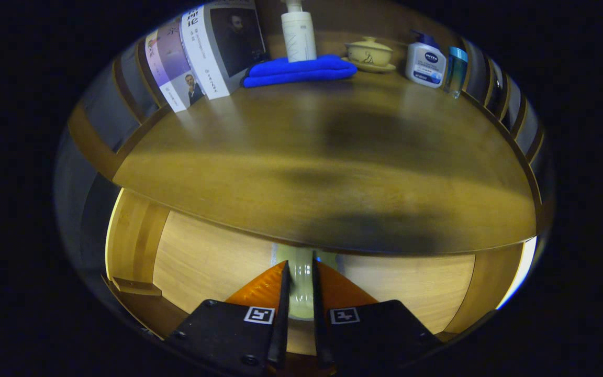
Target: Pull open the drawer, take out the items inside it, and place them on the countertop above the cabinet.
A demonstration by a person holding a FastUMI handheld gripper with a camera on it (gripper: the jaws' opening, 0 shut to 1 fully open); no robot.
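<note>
Fingers (300, 272) clamped on one pale bottle (300, 293) in the open drawer (207, 262)
Surface (306, 167) above carries three bottles, two books, one blue cloth (299, 70), perhaps one lidded cup (368, 52)

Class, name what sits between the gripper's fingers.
In the gripper view, a pale green bottle-like item stands between the fingers, inside the open drawer.

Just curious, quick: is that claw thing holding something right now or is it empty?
Gripper: jaws closed on a pale green bottle-like item down in the open drawer, below the countertop.
</note>
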